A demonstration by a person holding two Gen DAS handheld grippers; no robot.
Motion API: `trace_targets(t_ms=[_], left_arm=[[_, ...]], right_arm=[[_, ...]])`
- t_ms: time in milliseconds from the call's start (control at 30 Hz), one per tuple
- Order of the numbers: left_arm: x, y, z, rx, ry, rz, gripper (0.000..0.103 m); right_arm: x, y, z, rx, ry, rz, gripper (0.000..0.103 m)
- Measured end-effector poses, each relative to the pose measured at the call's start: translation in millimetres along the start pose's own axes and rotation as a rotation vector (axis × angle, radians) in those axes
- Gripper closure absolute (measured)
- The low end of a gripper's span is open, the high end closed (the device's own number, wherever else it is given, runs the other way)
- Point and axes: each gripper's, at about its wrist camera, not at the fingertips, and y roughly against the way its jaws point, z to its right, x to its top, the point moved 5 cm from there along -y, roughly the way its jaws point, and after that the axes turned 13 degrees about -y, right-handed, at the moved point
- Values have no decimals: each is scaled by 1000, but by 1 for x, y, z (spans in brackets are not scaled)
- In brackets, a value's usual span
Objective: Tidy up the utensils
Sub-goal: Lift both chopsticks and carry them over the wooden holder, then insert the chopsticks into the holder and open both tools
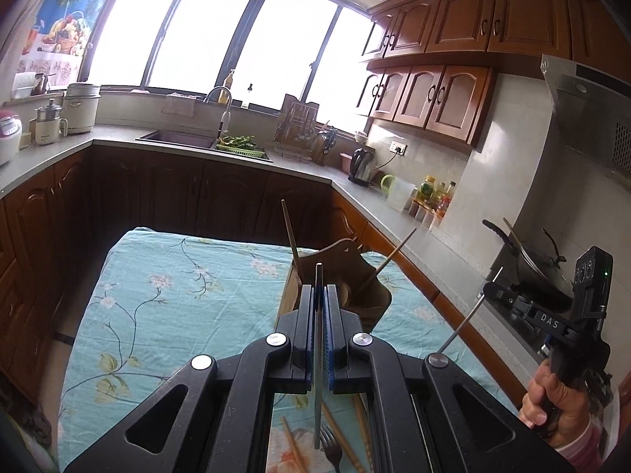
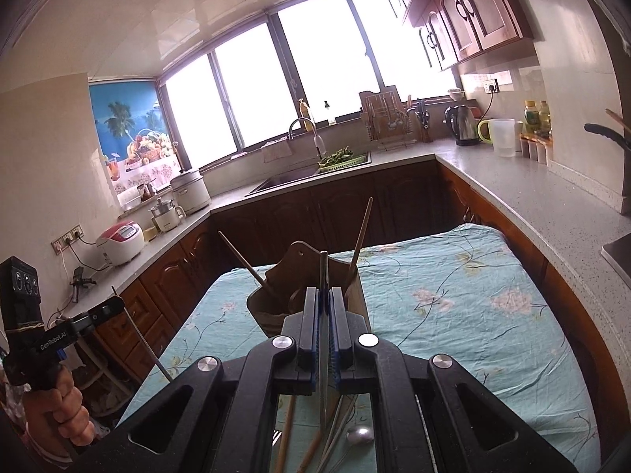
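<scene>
Above the floral tablecloth (image 1: pixel 165 276), both tongs, left (image 1: pixel 324 287) and right (image 2: pixel 324 289), each pinch one thin metal utensil.

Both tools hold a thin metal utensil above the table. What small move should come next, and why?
Probably carry the left tool forward over the wooden holder and lower its metal utensil in. Both tools are shut on a utensil, the right tool too, and the holder already has chopsticks standing in it.
</scene>
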Motion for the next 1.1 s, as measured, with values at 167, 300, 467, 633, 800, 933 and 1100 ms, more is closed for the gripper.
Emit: trace_targets(t_ms=[167, 300, 467, 633, 800, 933, 1100], left_arm=[[17, -12, -6, 3, 2, 49, 101], [35, -28, -12, 13, -1, 89, 101], [59, -52, -17, 31, -2, 145, 101], [71, -88, -24, 76, 6, 193, 101], [56, -134, -24, 114, 23, 188, 101], [38, -168, -15, 137, 5, 162, 101], [15, -202, -9, 150, 22, 129, 101]], right_arm=[[22, -6, -2, 12, -16, 41, 98], [46, -11, -7, 24, -29, 95, 98], [76, -24, -11, 22, -46, 158, 98], [94, -44, -5, 12, -57, 196, 98], [88, -72, 4, -9, -60, 191, 98], [71, -97, 14, -23, -68, 158, 98], [51, -117, 22, -21, -81, 121, 98]])
